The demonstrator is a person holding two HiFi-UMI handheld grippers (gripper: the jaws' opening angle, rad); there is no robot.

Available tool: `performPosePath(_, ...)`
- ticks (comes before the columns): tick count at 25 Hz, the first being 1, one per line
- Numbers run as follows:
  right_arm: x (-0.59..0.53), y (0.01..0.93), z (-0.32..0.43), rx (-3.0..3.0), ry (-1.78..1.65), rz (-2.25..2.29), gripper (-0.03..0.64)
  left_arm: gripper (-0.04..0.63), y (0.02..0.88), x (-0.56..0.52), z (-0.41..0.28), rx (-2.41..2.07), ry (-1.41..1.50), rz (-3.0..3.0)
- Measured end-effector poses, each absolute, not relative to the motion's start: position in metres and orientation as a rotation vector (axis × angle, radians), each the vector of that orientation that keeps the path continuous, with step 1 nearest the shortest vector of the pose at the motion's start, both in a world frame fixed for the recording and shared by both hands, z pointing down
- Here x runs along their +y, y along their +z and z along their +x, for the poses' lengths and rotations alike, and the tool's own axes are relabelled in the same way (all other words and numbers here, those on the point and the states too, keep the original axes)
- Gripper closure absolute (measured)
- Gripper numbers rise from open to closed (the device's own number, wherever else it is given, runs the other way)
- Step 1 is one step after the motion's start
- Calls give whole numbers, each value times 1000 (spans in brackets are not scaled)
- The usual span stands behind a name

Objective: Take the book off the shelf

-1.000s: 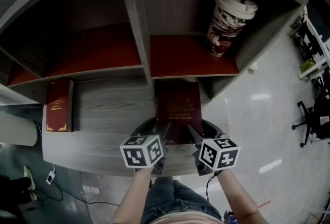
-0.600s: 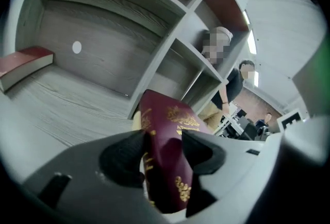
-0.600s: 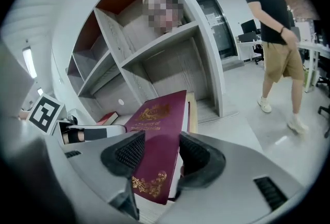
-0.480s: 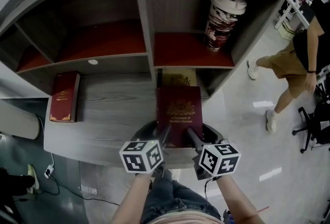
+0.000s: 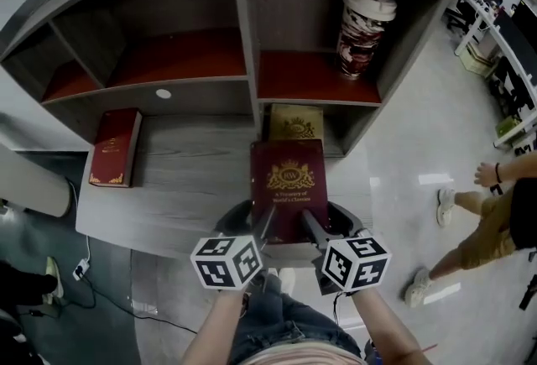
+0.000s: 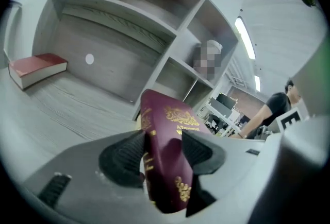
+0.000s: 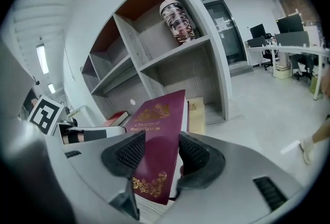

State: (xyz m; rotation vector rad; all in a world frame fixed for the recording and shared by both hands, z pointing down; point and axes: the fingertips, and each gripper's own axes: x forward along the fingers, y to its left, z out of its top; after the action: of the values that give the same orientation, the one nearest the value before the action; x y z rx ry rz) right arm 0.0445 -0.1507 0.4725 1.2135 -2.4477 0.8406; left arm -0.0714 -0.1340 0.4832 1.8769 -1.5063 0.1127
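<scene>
Both grippers are clenched on the maroon book's (image 5: 290, 187) near end, left gripper (image 5: 267, 225) at 7 o'clock by the spine, right gripper (image 5: 311, 226) at 5 o'clock, equally near, book's long axis running 6-to-12 over the desk ledge (image 5: 189, 174), far end overlapping a gold book (image 5: 295, 122) in the lower cubby of the shelf (image 5: 243, 36).

The grey shelf unit (image 5: 193, 179) bears a red book (image 5: 115, 148), a gold book (image 5: 294, 123) and a cup (image 5: 362, 19).

Glossy pale floor (image 5: 411, 137), office desks (image 5: 508, 36)
</scene>
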Motion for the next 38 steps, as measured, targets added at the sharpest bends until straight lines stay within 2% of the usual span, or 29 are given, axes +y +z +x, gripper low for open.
performPosePath(38, -104, 392, -60, -2830, 540, 881, 420, 374, 397, -55, -168, -1956, -37, 1828)
